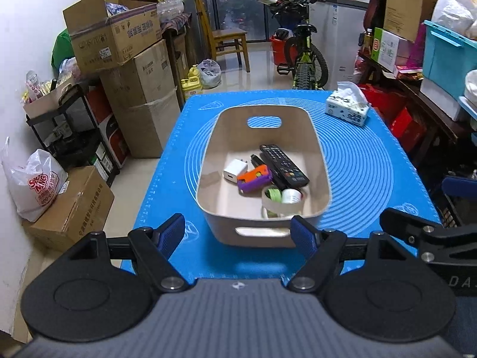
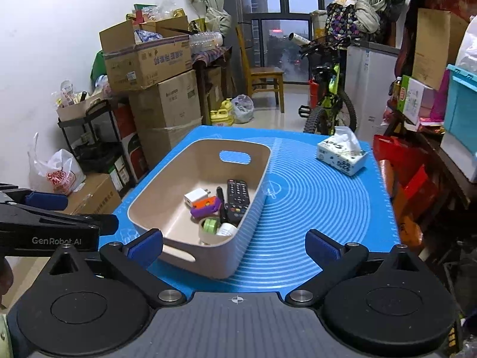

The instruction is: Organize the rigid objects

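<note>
A beige bin (image 1: pixel 313 149) (image 2: pixel 155 191) with handle cutouts stands on the blue mat (image 1: pixel 372 164) (image 2: pixel 313 197). Inside lie a black remote (image 1: pixel 283 164) (image 2: pixel 237 198), a white charger (image 1: pixel 235 170) (image 2: pixel 194 196), an orange and purple block (image 1: pixel 255 179) (image 2: pixel 207 205), a black pen (image 1: pixel 258 160) (image 2: pixel 221 205), a tape roll (image 1: pixel 283 204) (image 2: pixel 205 235), a small green roll (image 1: pixel 274 194) (image 2: pixel 211 226) and a white roll (image 1: pixel 291 196) (image 2: pixel 227 229). My left gripper (image 1: pixel 238 232) hangs open in front of the bin's near wall, nothing between its fingers. My right gripper (image 2: pixel 235 246) is open and empty over the bin's near right corner.
A tissue box (image 1: pixel 347 106) (image 2: pixel 341 153) sits at the mat's far right corner. Stacked cardboard boxes (image 1: pixel 131 68) (image 2: pixel 161 89) and a black shelf (image 1: pixel 68 128) line the left wall. A bicycle (image 1: pixel 304 56) (image 2: pixel 331 98), a wooden chair (image 1: pixel 226 38) and cluttered shelves (image 1: pixel 432 89) stand beyond and right.
</note>
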Motion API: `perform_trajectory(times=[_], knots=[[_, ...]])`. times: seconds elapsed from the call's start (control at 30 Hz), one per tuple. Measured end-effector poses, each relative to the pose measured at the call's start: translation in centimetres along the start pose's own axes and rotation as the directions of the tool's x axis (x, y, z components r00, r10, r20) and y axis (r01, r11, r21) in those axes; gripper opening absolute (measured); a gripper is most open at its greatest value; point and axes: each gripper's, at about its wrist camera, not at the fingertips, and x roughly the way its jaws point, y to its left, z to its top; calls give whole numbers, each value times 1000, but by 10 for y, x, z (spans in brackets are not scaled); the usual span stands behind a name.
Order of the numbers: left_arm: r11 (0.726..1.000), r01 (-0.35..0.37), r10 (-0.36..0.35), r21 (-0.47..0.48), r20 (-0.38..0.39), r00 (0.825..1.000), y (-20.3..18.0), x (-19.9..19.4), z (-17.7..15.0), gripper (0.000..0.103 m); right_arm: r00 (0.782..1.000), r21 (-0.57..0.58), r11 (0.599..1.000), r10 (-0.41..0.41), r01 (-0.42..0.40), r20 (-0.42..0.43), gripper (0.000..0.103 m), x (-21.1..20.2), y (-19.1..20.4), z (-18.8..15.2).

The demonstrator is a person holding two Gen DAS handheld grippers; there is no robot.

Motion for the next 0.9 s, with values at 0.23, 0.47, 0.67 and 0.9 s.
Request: perform_trajectory(times=[0.23, 0.47, 0.67, 0.9], knots=[[1000, 6, -6, -8, 13, 1000, -8, -29, -16, 78, 1000, 0, 1000, -17, 17, 6, 100, -30, 4, -14], [1000, 10, -10, 3, 14, 1000, -11, -49, -33, 78, 999, -4, 999, -34, 34, 14, 100, -57, 10, -27], [1000, 3, -3, 2, 17, 1000, -7, -63, -44, 78, 999, 7, 999, -35, 35, 10, 100, -76, 15, -34], [1000, 0, 0, 14, 30, 1000, -8, -77, -52, 78, 999, 0, 999, -41, 41, 10, 100, -91, 18, -41]])
